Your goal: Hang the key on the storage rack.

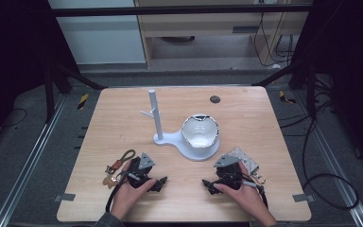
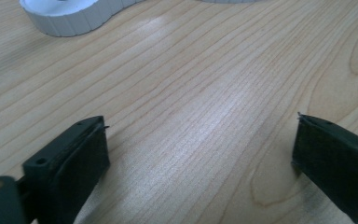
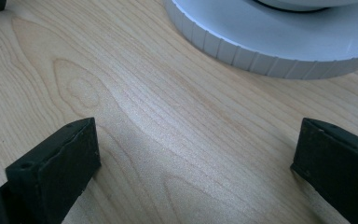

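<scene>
Your hands: both rest low on the table (image 1: 123, 113), knuckles up.
Left gripper (image 1: 159, 183): jaws apart, holding nothing; keyring (image 1: 118, 165) at its 9 o'clock.
Right gripper (image 1: 207, 185): jaws apart, holding nothing; white stand (image 1: 170, 138) at its 12 o'clock.

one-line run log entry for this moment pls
left tool: open, empty | right tool: open, empty | keychain: beside left hand | white stand: untouched

On the wooden table (image 1: 118, 113), a white stand (image 1: 158, 118) with an upright post carries a white bowl (image 1: 199, 131) at its right, a dark disc (image 1: 214, 99) lying farther off.
</scene>
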Demonstrator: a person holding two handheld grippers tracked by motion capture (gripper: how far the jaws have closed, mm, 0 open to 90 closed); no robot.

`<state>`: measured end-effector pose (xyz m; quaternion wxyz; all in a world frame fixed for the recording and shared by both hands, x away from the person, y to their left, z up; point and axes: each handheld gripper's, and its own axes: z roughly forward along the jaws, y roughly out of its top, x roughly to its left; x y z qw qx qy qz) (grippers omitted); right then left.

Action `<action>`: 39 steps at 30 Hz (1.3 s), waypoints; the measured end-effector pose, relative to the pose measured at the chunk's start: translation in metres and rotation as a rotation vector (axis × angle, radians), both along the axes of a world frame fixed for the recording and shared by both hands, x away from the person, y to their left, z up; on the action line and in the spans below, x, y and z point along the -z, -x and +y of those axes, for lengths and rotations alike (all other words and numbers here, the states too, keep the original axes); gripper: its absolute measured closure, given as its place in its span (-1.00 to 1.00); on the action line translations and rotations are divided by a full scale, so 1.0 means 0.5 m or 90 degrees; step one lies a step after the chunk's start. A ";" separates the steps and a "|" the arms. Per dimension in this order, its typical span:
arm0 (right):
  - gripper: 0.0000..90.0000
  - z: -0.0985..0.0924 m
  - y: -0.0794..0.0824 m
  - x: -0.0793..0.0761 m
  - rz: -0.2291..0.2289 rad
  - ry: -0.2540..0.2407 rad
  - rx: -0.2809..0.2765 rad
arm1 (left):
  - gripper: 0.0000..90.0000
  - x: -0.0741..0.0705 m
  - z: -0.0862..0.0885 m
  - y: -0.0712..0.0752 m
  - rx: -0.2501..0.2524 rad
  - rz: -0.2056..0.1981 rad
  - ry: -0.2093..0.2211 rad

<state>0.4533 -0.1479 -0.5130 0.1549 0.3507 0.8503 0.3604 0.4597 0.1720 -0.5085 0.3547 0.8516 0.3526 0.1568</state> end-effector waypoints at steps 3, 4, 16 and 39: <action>-0.99 -0.001 0.001 0.000 0.000 0.002 0.003 | -0.90 -0.008 0.004 0.002 0.003 -0.004 -0.004; -0.99 -0.001 0.002 0.000 0.000 0.002 0.004 | -0.90 -0.012 0.007 0.002 0.004 -0.006 -0.005; -0.99 -0.002 0.005 0.000 -0.001 0.002 0.011 | -0.87 -0.067 0.065 -0.004 -0.023 0.016 -0.053; -0.99 -0.003 0.008 0.000 -0.002 0.002 0.015 | -0.62 -0.114 0.250 -0.026 -0.143 0.049 -0.081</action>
